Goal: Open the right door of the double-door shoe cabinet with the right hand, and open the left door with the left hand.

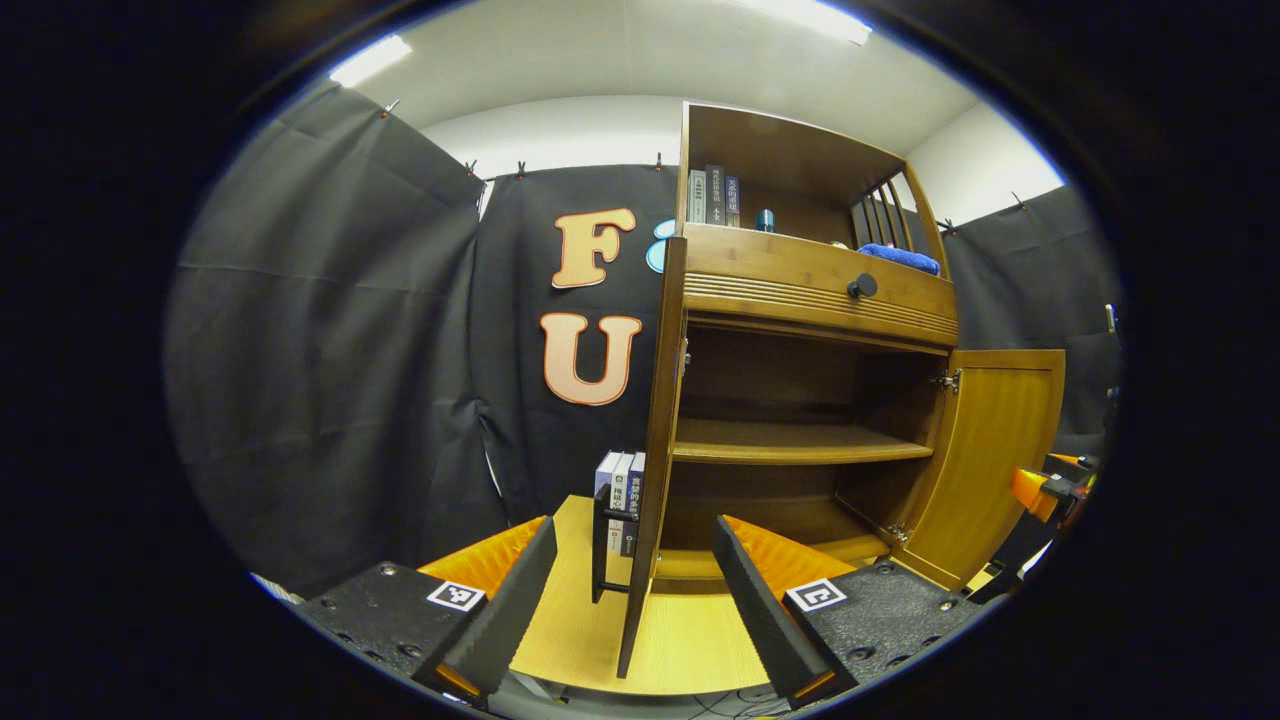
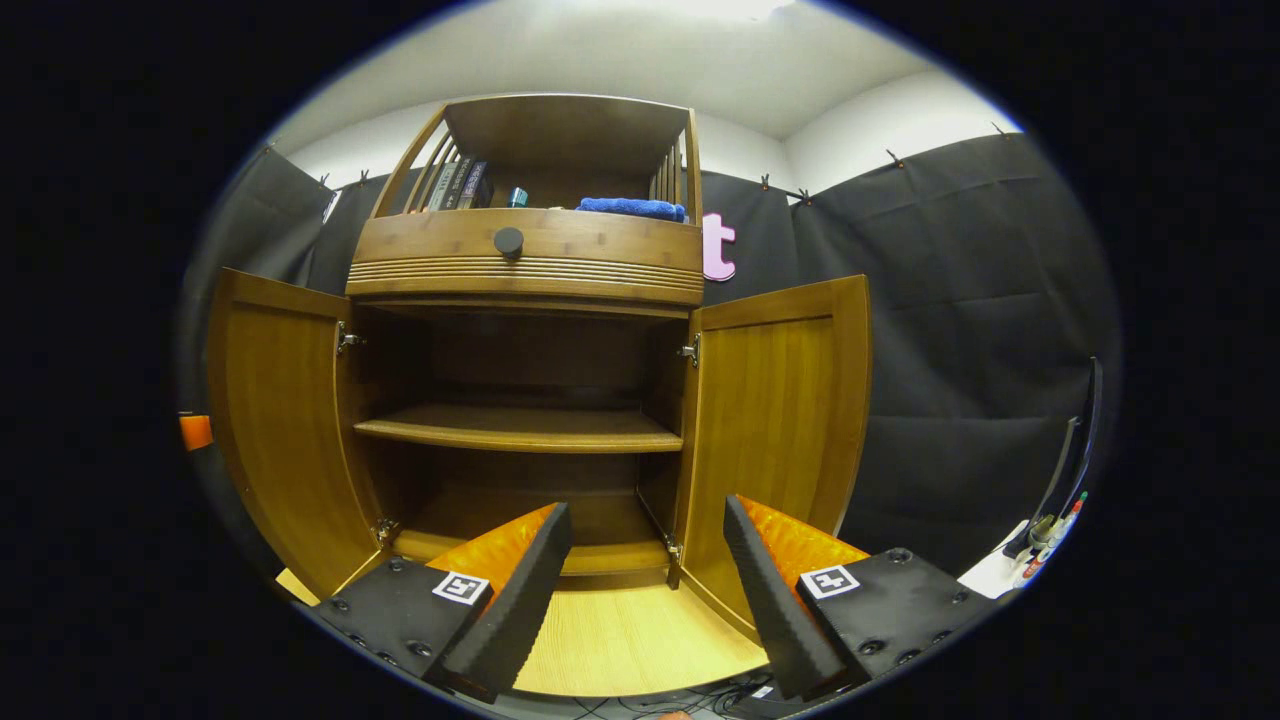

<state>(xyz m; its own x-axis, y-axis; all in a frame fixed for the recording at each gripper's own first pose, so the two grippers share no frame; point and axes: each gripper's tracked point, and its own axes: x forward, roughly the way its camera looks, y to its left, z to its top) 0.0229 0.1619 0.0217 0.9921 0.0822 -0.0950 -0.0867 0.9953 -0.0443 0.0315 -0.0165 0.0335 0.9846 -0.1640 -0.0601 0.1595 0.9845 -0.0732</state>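
The wooden shoe cabinet (image 2: 525,255) stands on a light table with both lower doors swung wide. In the right gripper view the left door (image 2: 285,430) and right door (image 2: 780,420) flank an inner shelf (image 2: 520,428) with nothing on it. My right gripper (image 2: 648,580) is open and apart from the cabinet, just left of the right door's lower edge. In the left gripper view the left door (image 1: 652,450) stands edge-on between the fingers of my open left gripper (image 1: 635,590), without touching them. The right door (image 1: 1000,450) hangs open beyond, with the right gripper (image 1: 1045,490) beside it.
A drawer with a dark knob (image 2: 508,241) sits above the doors. Books (image 1: 712,195) and a blue cloth (image 2: 632,208) lie on the top shelf. More books (image 1: 620,495) stand in a rack left of the cabinet. Pens and a stand (image 2: 1050,525) sit at the right.
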